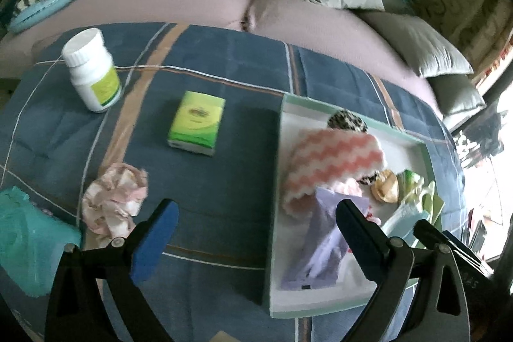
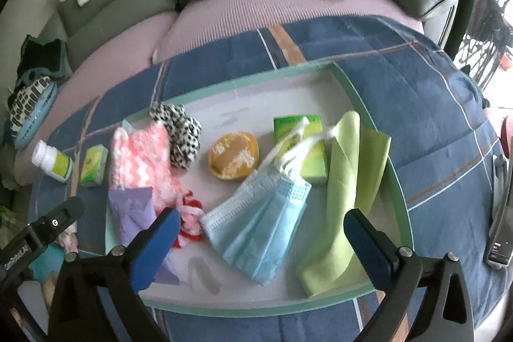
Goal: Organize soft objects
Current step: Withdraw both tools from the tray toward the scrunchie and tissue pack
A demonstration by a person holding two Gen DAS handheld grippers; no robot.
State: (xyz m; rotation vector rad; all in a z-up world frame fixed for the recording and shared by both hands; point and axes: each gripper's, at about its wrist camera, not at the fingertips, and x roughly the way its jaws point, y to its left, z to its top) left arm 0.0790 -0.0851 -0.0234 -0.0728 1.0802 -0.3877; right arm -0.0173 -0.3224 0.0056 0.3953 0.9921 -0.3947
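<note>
Blue quilt (image 2: 416, 92): 1 tray (image 2: 250, 82), 2 tissue packs (image 2: 304, 146).

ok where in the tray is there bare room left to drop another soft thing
Bare floor along the tray far side, behind the yellow sponge, and a strip at the near rim below the face mask. The left side around the pink zigzag cloth is crowded.

**Colours on the quilt and tray**

The quilt (image 2: 400, 92) is navy with white and tan stripes. The tray (image 2: 368, 104) is white, mint-rimmed. The towel (image 2: 141, 156) has pink-and-white zigzags, the mask (image 2: 259, 223) is pale blue, the cloth (image 2: 346, 191) lime, the bottle (image 1: 91, 72) white with a green label.
</note>
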